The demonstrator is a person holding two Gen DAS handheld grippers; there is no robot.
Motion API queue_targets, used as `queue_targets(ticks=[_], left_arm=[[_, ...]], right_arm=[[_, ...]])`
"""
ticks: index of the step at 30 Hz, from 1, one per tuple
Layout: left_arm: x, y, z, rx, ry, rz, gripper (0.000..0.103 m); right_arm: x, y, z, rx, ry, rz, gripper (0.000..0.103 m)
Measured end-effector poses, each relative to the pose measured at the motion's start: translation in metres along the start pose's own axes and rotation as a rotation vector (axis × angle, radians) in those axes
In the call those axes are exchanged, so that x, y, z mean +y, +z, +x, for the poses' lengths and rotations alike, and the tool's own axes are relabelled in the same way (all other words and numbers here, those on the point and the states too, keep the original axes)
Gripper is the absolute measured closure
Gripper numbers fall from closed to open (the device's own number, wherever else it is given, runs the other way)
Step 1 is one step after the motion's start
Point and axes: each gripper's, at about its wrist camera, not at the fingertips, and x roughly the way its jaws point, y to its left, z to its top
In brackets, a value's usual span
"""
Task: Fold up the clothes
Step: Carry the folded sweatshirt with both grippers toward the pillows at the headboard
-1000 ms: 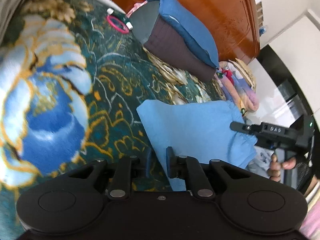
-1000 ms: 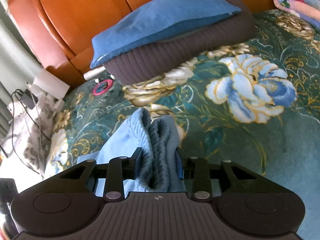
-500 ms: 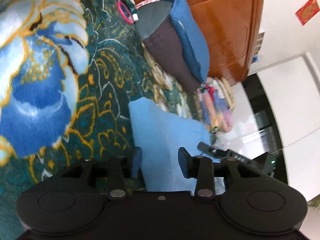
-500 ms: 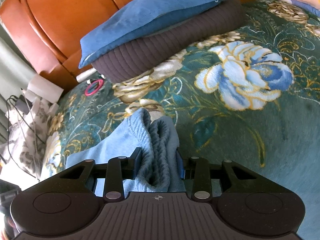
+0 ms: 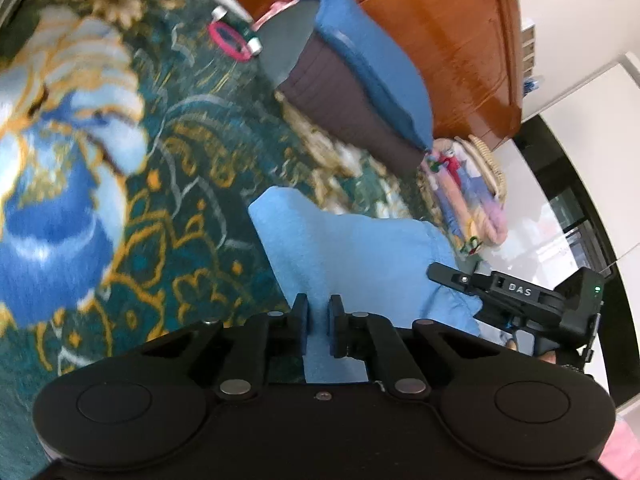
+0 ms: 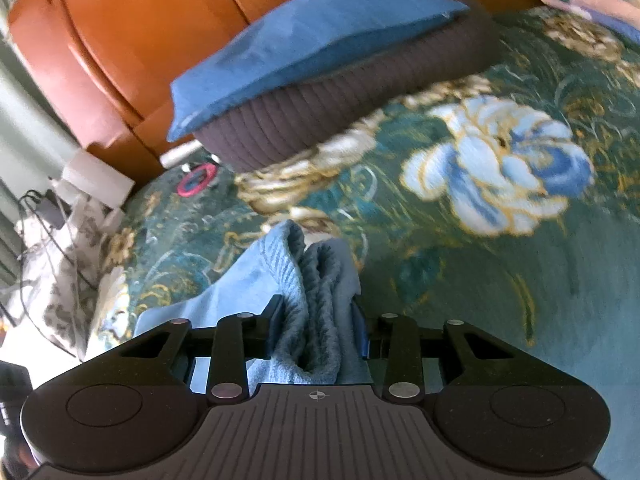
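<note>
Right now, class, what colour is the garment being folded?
Light blue, with a ribbed knit edge; the right wrist view shows it best.

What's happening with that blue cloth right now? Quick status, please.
Left gripper closing on flat edge of the light blue garment. Right gripper clamped on bunched folds. Nothing in the way on the bedspread.

Ribbed light-blue knit garment point(image 6: 316, 280), glossy wooden headboard point(image 6: 132, 40), plush floral blanket point(image 6: 500, 184)
</note>
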Motion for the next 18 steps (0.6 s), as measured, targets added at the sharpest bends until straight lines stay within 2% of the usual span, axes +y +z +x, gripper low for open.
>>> queue_targets(ticks=[4, 9, 14, 18], left_arm=[[-0.007, 0.016, -0.009, -0.053, 0.01, 0.041, 0.097], [0.0, 0.035, -0.007, -0.077, 0.08, 0.082, 0.097], [0.012, 0.032, 0.008, -0.05, 0.143, 0.129, 0.097], [0.018, 0.027, 0.014, -0.052, 0.152, 0.148, 0.096]], right_arm=[[0.01, 0.012, 0.007, -0.029, 0.028, -0.007, 0.072], [0.018, 0.018, 0.037, -0.022, 0.02, -0.008, 0.072], [0.017, 0.018, 0.06, -0.006, -0.007, 0.004, 0.072], [0.013, 0.015, 0.064, 0.005, -0.019, -0.004, 0.071]])
